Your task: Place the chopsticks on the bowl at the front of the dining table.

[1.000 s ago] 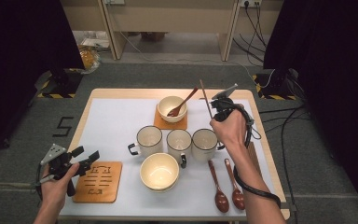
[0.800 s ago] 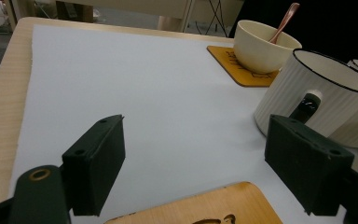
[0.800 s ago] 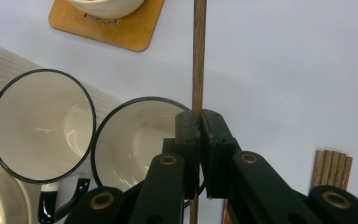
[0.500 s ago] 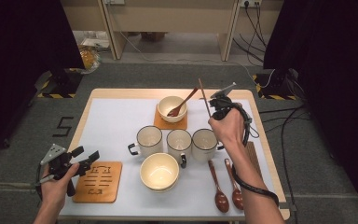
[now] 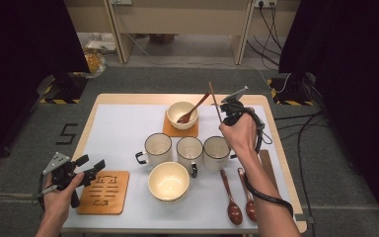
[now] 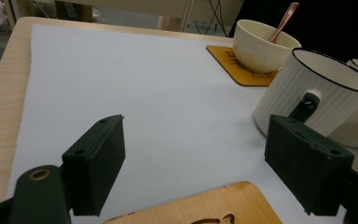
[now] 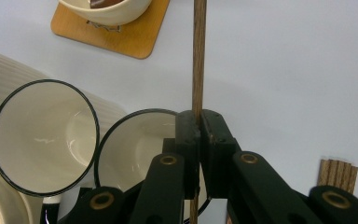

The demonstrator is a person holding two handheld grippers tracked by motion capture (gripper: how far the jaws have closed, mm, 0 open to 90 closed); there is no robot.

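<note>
The right gripper [image 5: 225, 104] is clenched on a thin wooden chopstick [image 5: 214, 101], which is seen in the right gripper view [image 7: 197, 60] pinched between the two closed jaws and running straight up past them toward twelve o'clock. In the high view the chopstick is held nearly upright above the worktop [image 5: 128, 123], at about one o'clock from the rightmost mug [image 5: 215, 152] and just at three o'clock of the far bowl [image 5: 181, 114]. That bowl is set on a wooden coaster [image 5: 170, 129] and a brown spoon [image 5: 191, 109] is leaned inside it. A bundle of further chopsticks [image 5: 267, 165] is laid on the worktop at four o'clock from the right gripper, well apart from it.

The left gripper [image 5: 86, 166] is released: in the left gripper view its jaws are spread wide, and nothing is held or touched between them. It is held over the near left corner of the worktop, above the edge of a second wooden coaster [image 5: 106, 193]. A ribbed white mug [image 6: 307, 93] is seen beyond its right jaw, at about two o'clock, apart from it.
</note>
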